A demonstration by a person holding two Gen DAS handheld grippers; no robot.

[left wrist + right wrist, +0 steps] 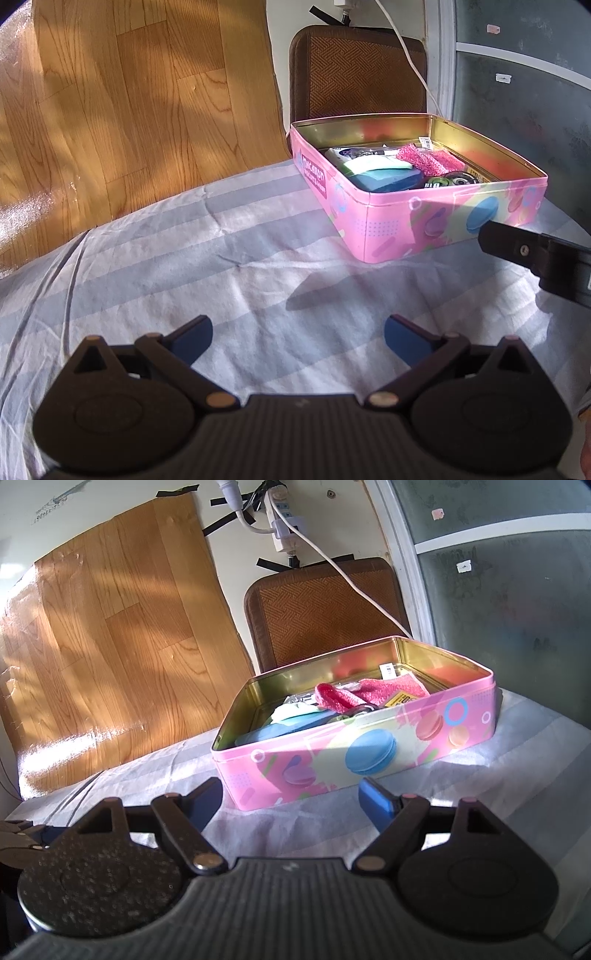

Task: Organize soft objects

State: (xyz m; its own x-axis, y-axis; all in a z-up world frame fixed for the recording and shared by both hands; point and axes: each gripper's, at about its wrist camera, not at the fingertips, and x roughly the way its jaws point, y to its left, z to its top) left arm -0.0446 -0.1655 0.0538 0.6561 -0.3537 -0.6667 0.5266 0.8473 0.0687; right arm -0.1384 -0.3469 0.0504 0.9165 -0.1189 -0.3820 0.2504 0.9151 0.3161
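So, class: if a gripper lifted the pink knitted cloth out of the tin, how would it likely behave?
The pink knitted cloth lies folded and slumped over other items in the tin, so it would probably droop rather than hold shape. Its open, textured weave suggests it is light and should grip well. Being soft, it seems unlikely to roll or break.

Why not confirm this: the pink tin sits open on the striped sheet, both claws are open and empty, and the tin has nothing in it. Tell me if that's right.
One thing is wrong: the tin is not empty. The right wrist view shows a pink cloth and a blue item inside. The rest holds: the tin sits open on the sheet, and the left claw and right claw are open and empty.
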